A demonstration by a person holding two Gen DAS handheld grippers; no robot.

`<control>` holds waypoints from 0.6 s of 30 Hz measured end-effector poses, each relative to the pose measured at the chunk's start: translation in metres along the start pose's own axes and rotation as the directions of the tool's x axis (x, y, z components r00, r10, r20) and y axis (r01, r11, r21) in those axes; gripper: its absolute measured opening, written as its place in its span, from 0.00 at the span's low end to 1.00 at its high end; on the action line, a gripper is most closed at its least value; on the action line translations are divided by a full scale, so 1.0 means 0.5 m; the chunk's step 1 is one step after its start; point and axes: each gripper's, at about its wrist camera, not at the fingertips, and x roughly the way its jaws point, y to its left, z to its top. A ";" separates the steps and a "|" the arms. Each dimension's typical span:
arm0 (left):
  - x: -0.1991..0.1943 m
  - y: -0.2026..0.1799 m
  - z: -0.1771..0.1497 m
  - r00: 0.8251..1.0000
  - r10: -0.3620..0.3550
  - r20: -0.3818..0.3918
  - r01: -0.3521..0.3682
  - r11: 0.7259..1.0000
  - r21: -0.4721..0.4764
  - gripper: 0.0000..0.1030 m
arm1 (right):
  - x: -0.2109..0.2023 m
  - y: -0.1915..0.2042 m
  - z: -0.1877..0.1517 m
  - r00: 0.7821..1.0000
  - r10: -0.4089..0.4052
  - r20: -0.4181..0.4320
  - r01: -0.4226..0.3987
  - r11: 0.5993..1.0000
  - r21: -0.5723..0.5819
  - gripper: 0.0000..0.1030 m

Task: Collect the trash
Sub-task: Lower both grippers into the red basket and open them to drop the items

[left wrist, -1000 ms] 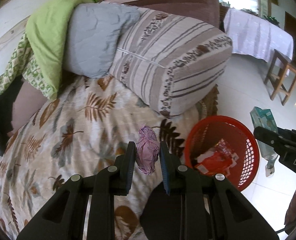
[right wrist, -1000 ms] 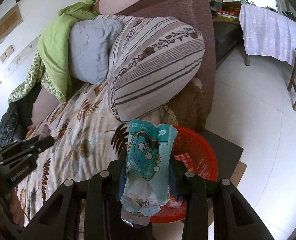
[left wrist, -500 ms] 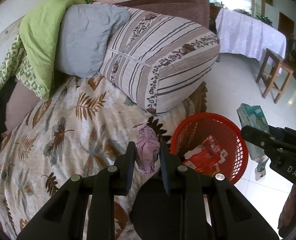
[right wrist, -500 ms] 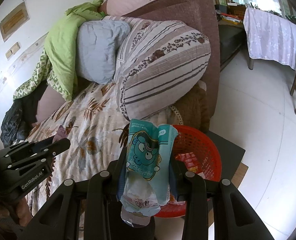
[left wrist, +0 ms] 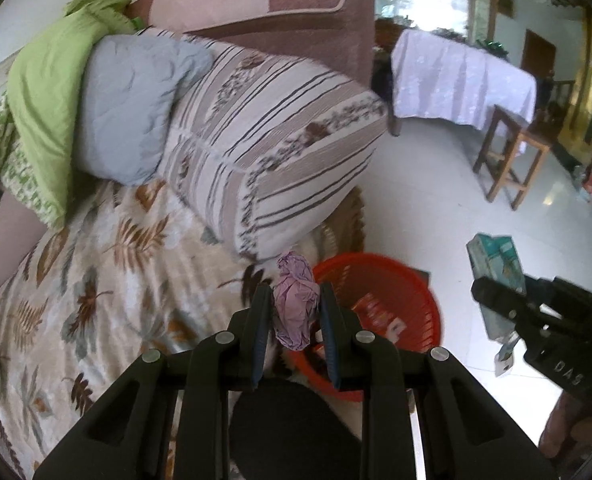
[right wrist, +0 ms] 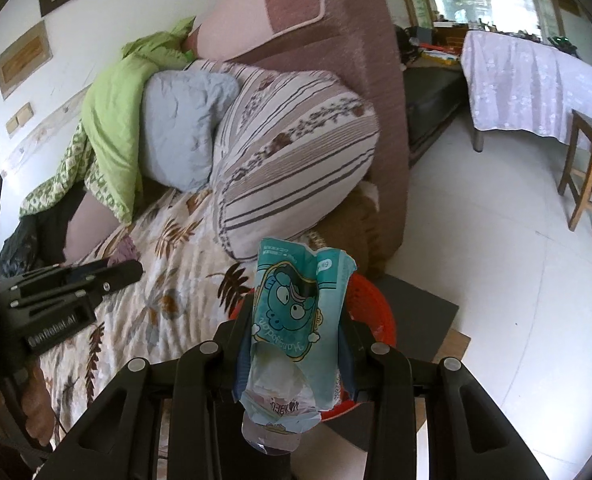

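My left gripper (left wrist: 294, 298) is shut on a crumpled purple wrapper (left wrist: 296, 304), held above the bed edge just left of a red mesh basket (left wrist: 412, 280). Red packaging (left wrist: 380, 316) lies inside the basket. My right gripper (right wrist: 296, 316) is shut on a teal cartoon-printed plastic pouch (right wrist: 296, 320), which hides most of the red basket (right wrist: 372, 308) below it. In the left wrist view the right gripper (left wrist: 496, 296) shows at the right with the teal pouch (left wrist: 496, 256). In the right wrist view the left gripper (right wrist: 128, 270) shows at the left over the bed.
A leaf-print bedspread (left wrist: 96, 280) covers the bed. Striped pillow (left wrist: 272, 152), grey pillow (left wrist: 128, 108) and green blanket (left wrist: 48, 92) pile against a brown headboard (left wrist: 304, 8). A wooden stool (left wrist: 512, 156) and a cloth-covered table (left wrist: 460, 76) stand on the white tile floor. A dark mat (right wrist: 420, 308) lies under the basket.
Both grippers have lifted and drawn toward the red basket, each still holding its piece of trash. The purple wrapper now sits beside the basket rim instead of over the bedspread.
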 end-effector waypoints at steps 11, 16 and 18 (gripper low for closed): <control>0.010 -0.032 0.042 0.994 -0.103 0.020 0.103 0.995 -0.010 0.22 | -0.006 -0.034 0.006 1.000 -0.011 0.027 0.009 0.998 0.064 0.38; 0.066 -0.018 0.019 0.994 -0.107 -0.038 0.105 0.994 -0.039 0.22 | 0.025 -0.035 -0.007 1.000 -0.004 -0.008 0.005 0.997 0.071 0.38; 0.088 -0.011 0.011 0.993 -0.105 -0.061 0.102 0.993 -0.053 0.22 | 0.034 -0.037 -0.008 1.000 -0.001 -0.017 0.002 0.997 0.072 0.38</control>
